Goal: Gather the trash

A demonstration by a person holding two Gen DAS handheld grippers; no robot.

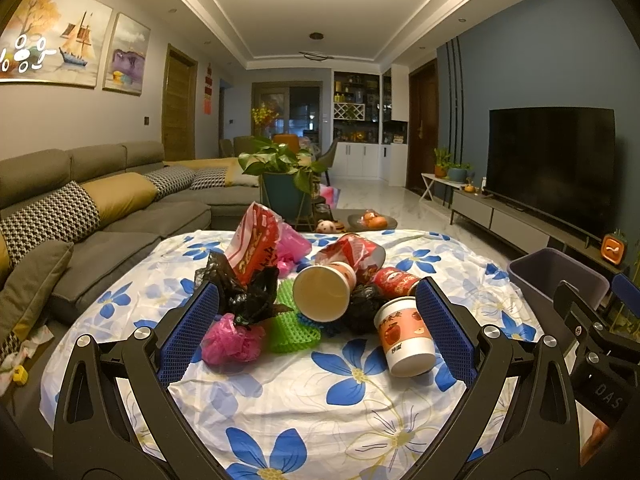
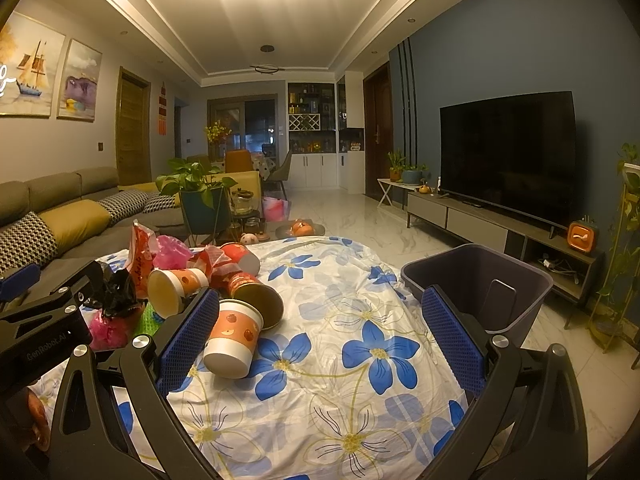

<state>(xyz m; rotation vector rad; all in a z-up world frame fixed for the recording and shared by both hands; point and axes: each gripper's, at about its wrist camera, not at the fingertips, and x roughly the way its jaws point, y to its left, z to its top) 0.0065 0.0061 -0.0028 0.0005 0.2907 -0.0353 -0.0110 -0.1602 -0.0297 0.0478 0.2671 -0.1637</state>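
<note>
My left tongs (image 1: pixel 318 320) stand spread wide above the bench (image 1: pixel 360 412), holding nothing; between their blue pads (image 1: pixel 188 336) I see the heap of trash on the blue-flowered cloth. Nearest lies an orange-and-white paper cup (image 1: pixel 404 338) on its side, just beside the right pad. Behind it a second paper cup (image 1: pixel 322 290) tilts with its open mouth toward me, resting on a green mesh mat (image 1: pixel 294 326). A pink plastic bag (image 1: pixel 232 338) sits crumpled at the left, touching a black plastic bag (image 1: pixel 248 292), and a red-and-white snack bag (image 1: pixel 254 250) stands up behind them. A red can (image 1: pixel 396 280) lies behind the near cup.

My right tongs (image 2: pixel 320 332) are also wide apart and empty, hovering over bare cloth. The near cup is just beside their left pad (image 2: pixel 188 340). The dark bin (image 2: pixel 480 280) stands at the bench's right edge, its inside hidden from me.
</note>
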